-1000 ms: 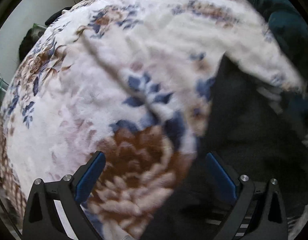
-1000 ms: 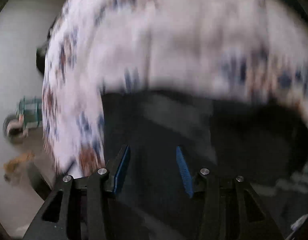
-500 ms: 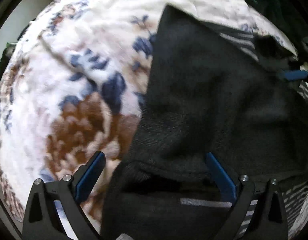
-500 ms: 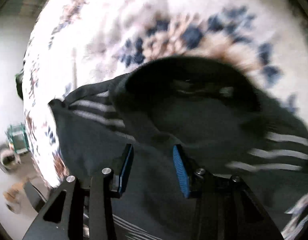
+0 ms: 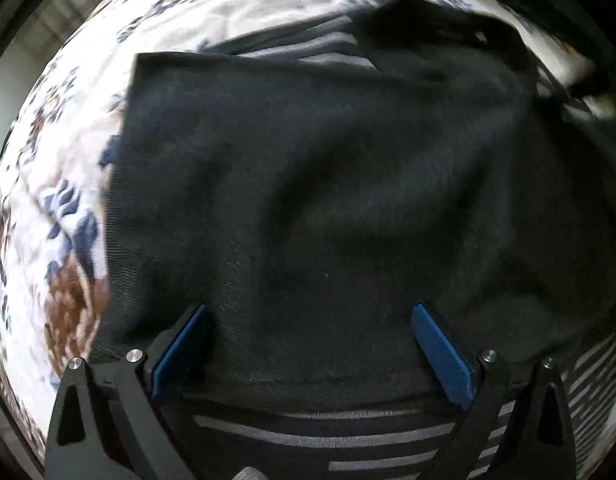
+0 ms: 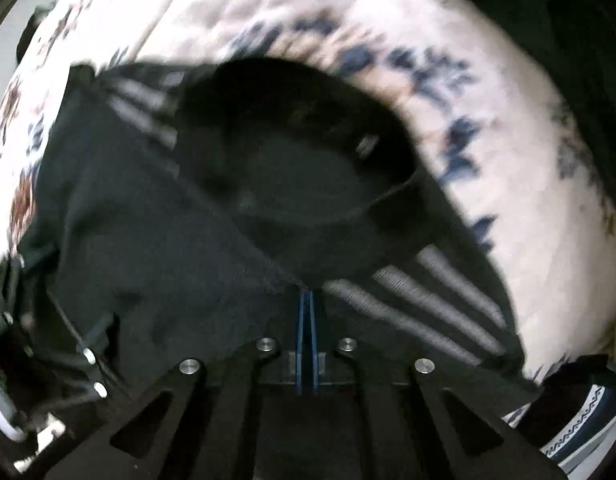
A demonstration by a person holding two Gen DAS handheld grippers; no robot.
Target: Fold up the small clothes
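The right gripper [image 6: 306, 300] is clamped on a fold of the dark garment [image 6: 155, 240], pads pressed together, beside its grey stripes. The left gripper [image 5: 308, 320] stands spread wide over the same garment [image 5: 328, 180], which lies on the floral blanket [image 5: 59, 160], its long axis seemingly left to right, collar opening far right.

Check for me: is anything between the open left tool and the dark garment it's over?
Nothing visible. The left tool is open with the dark garment lying directly between and beyond its fingers, spread on the floral blanket. The right tool is already shut on the same garment's edge, off to the side.
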